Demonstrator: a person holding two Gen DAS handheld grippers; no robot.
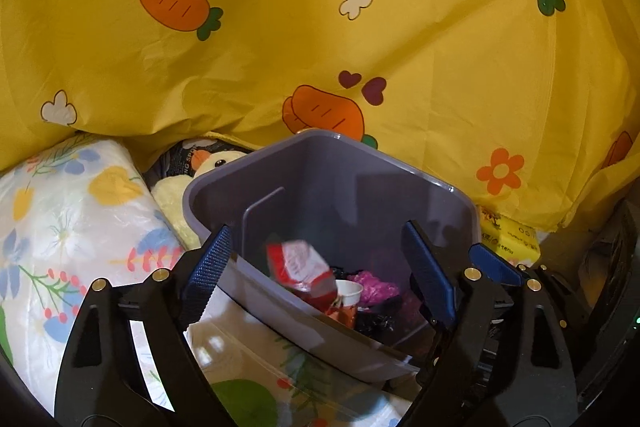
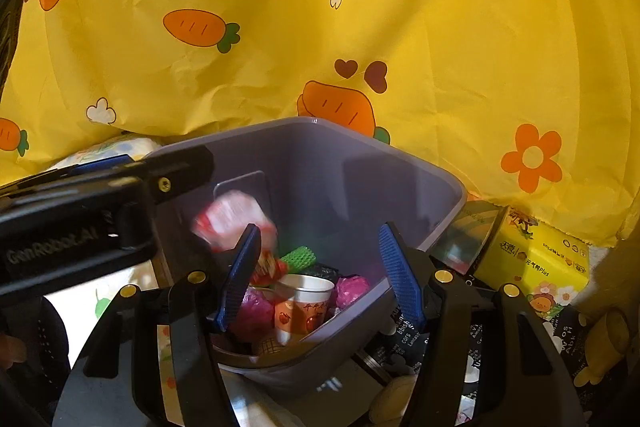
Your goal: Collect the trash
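A grey plastic bin (image 1: 360,171) sits below both grippers, also in the right wrist view (image 2: 320,147). A red and white wrapper (image 1: 298,263) is blurred in mid-air inside it, free of any fingers; it shows in the right wrist view (image 2: 232,223) too. In the bin lie a paper cup (image 2: 300,303), pink crumpled trash (image 2: 352,289) and a green piece (image 2: 298,259). My left gripper (image 1: 316,279) is open over the bin and empty. My right gripper (image 2: 320,275) is open over the bin and empty. The left gripper's body (image 2: 80,223) crosses the right wrist view.
A yellow carrot-print sheet (image 1: 320,27) hangs behind the bin. A floral pillow (image 1: 72,227) and a duck plush (image 1: 212,163) lie left of it. A yellow tissue pack (image 2: 536,259) stands at its right, with black printed fabric (image 2: 480,355) below.
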